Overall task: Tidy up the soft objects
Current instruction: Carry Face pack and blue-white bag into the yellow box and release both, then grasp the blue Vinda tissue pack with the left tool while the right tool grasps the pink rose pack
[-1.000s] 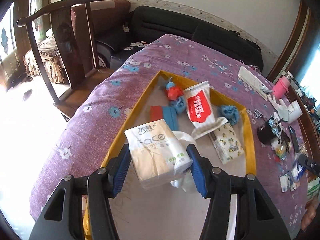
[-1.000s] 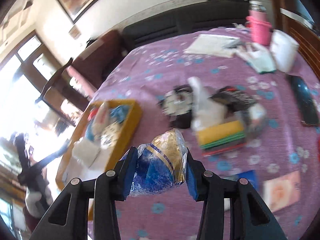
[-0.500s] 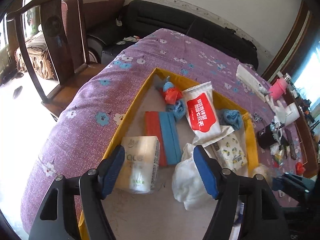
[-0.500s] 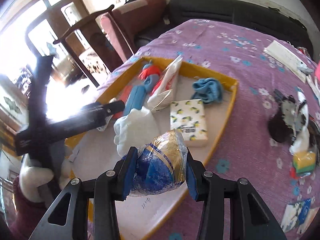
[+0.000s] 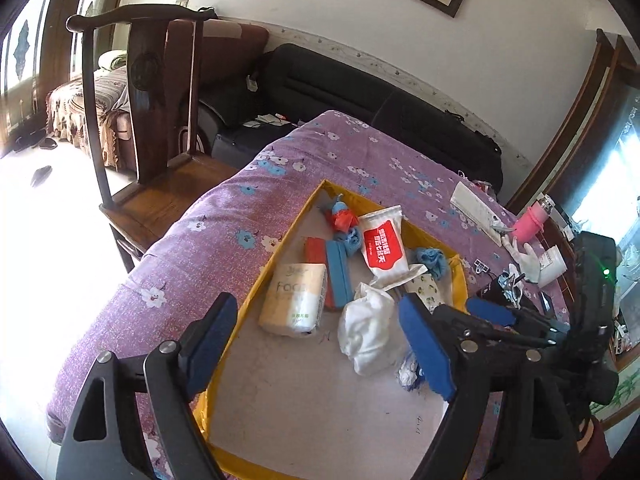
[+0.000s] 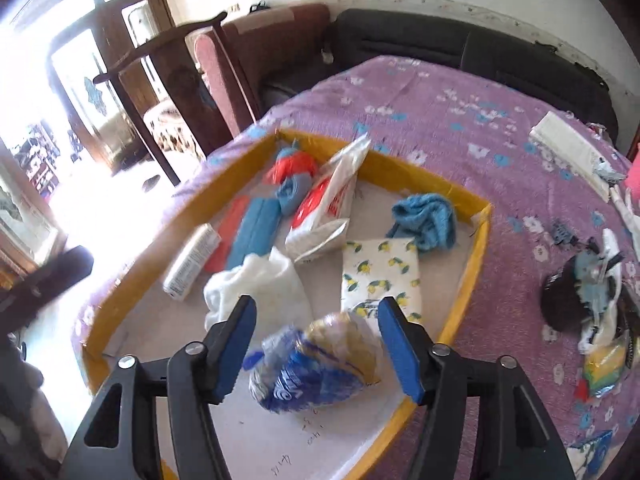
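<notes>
Over the yellow-rimmed tray (image 6: 478,240) on the purple flowered tablecloth (image 5: 224,216), both grippers are letting go of what they brought. The right gripper (image 6: 316,340) hangs above the tray's near corner with its jaws opening; the clear bag of blue and tan contents (image 6: 316,364) lies between the blue pads, which no longer press on it, so it looks released onto the tray floor or dropping to it. The left gripper (image 5: 320,340) is also opening, its jaws wide and empty, and the cream tissue pack (image 5: 294,300) rests on the tray beyond its fingertips, just beside the red and blue blocks (image 5: 330,268).

Already gathered in the tray are a white cloth (image 6: 256,284), a lemon-print tissue pack (image 6: 380,276), a red-and-white pouch (image 6: 332,200), a blue knitted piece (image 6: 426,218) and a red and blue soft toy (image 5: 342,216).

The step in hand appears to be the drop-off. Clutter, some of it possibly soft, remains on the table to the right, near a dark round object (image 6: 568,300), so the next move likely calls for lifting the right gripper clear of the bag without dragging it, then swinging out over that pile with the jaws wide.
</notes>
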`<state>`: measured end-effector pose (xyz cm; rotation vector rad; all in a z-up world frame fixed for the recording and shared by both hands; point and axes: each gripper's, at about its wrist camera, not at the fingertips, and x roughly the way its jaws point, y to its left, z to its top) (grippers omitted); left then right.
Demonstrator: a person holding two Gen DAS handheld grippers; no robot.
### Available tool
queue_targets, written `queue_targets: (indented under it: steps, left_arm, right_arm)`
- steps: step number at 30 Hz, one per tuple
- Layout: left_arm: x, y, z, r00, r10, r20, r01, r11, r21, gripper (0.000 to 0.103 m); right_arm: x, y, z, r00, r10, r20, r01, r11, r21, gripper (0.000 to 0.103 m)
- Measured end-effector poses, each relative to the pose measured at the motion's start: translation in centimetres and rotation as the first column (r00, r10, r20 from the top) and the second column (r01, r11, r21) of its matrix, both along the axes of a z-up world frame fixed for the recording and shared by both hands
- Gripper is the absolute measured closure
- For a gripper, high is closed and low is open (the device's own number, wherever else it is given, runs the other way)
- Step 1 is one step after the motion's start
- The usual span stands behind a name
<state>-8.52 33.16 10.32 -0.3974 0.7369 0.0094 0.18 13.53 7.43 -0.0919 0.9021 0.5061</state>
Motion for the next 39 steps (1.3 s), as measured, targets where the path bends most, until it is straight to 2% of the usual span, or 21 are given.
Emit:
queue_targets:
  steps: [3,8,14,19,22,25,27,33,36,39]
  left_arm:
    - [-0.5,-1.5,0.2,1.000,-0.028,0.006,0.028,0.999,-0.032,0.020]
    - [-1.4,-5.9,0.7,0.992,-0.119,0.035,0.121,0.991,-0.058,0.014]
    - [-2.0,-12.5,0.1,0.970,-0.242,0.031,0.244,0.968,-0.056,0.013]
    - [-2.2,-17.5,-1.6,0.946,-0.324,-0.029,0.322,0.945,-0.053,0.013]
    - [-2.5,-19.0,-2.0,0.937,-0.346,-0.042,0.345,0.938,-0.041,0.013]
    - [-2.7,-19.7,-1.9,0.938,-0.345,-0.042,0.344,0.938,-0.035,0.013]
    - [-2.7,-19.7,-1.9,0.940,-0.337,-0.046,0.336,0.941,-0.030,0.013]
    - [-2.7,-18.2,-2.0,0.953,-0.298,-0.053,0.296,0.954,-0.036,0.013]
    - [-2.7,-17.6,-2.2,0.957,-0.286,-0.057,0.283,0.958,-0.042,0.013]
    - [-2.8,-17.1,-2.2,0.958,-0.282,-0.055,0.280,0.959,-0.048,0.013]
  right_arm:
    - [-1.1,-2.5,1.7,0.998,-0.042,0.054,0.041,0.999,0.023,0.024]
    - [-3.4,-8.6,2.7,0.989,-0.134,0.066,0.129,0.989,0.078,0.023]
    - [-5.5,-16.5,1.2,0.966,-0.257,0.032,0.254,0.964,0.084,0.022]
    - [-6.2,-23.9,0.1,0.923,-0.384,0.035,0.381,0.923,0.059,0.022]
    - [-5.5,-27.5,-0.8,0.898,-0.440,0.006,0.439,0.897,0.051,0.022]
    - [-4.0,-29.1,-2.4,0.889,-0.457,-0.034,0.457,0.889,-0.010,0.022]
    - [-3.1,-29.0,-3.4,0.891,-0.452,-0.044,0.450,0.892,-0.048,0.022]
    - [-2.8,-25.5,-4.9,0.938,-0.339,-0.069,0.330,0.937,-0.116,0.022]
    - [-3.1,-23.7,-5.2,0.961,-0.238,-0.141,0.235,0.971,-0.037,0.022]
    - [-4.0,-22.6,-4.6,0.973,-0.091,-0.214,0.119,0.985,0.122,0.022]
